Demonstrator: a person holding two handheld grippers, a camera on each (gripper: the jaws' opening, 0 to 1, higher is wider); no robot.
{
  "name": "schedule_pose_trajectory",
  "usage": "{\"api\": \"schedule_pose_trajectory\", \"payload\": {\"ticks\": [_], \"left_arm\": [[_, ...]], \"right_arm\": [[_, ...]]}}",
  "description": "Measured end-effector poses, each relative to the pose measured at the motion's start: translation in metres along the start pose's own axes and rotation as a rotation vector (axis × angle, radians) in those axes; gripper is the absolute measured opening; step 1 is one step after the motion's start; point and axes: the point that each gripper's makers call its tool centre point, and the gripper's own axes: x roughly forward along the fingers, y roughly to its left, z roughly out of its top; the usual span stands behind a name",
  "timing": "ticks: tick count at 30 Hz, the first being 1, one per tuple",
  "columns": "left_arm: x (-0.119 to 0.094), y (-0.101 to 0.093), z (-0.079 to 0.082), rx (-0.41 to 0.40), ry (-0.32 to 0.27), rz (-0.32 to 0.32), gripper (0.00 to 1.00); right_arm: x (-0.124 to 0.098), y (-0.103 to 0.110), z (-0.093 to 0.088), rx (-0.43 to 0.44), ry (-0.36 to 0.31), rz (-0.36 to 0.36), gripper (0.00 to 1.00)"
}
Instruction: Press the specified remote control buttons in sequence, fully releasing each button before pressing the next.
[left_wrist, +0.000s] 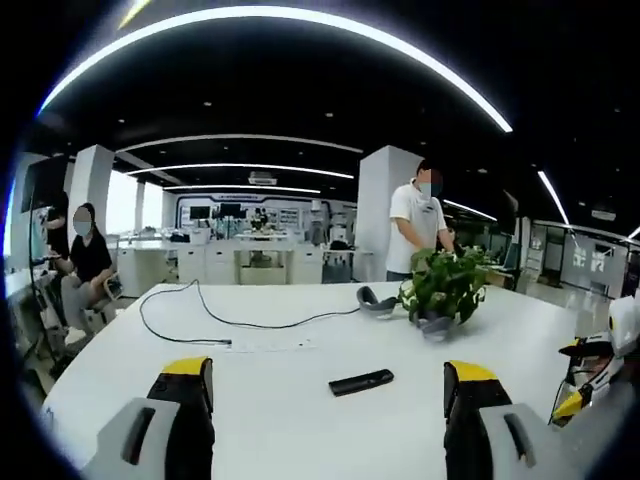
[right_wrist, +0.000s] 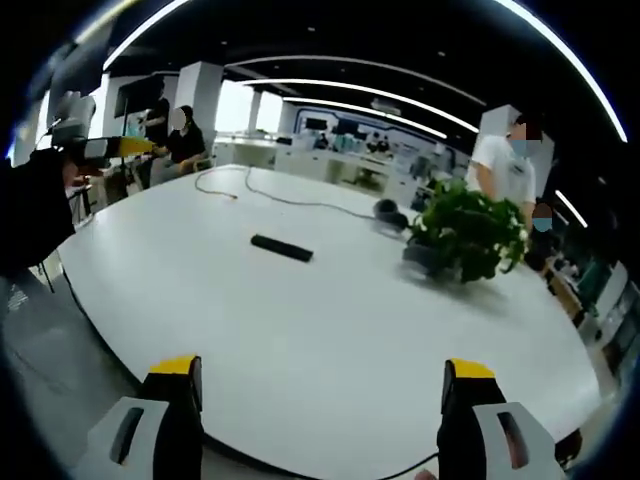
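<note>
Showing one remote (left_wrist: 361, 381), one plant (left_wrist: 445, 287), two claws

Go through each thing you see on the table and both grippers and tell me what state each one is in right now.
Remote control: lying flat on the white table, untouched.
Black cable: loose, trailing across the table.
Potted plant: upright.
Headphones: resting beside the plant.
Left gripper: open, holding nothing, short of the remote.
Right gripper: open, holding nothing, far from the remote.
</note>
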Motion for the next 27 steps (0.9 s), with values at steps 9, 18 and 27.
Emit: {"api": "schedule_pose_trajectory", "payload": {"ticks": [9, 18, 27], "left_arm": [[-0.045, -0.007, -0.004, 0.027, -0.015, 0.076, 1.00], [-0.072, -0.018, -0.025, -0.044, -0.006, 0.104, 1.00], [-0.096, -0.030, -0.053, -0.044, 0.067, 0.125, 1.00]], "right_arm": [[0.000, 0.002, -0.001, -0.001, 0.006, 0.008, 0.96], [-0.001, 0.001, -0.003, 0.001, 0.014, 0.009, 0.93], [-0.001, 0.003, -0.003, -0.002, 0.016, 0.015, 0.91]]}}
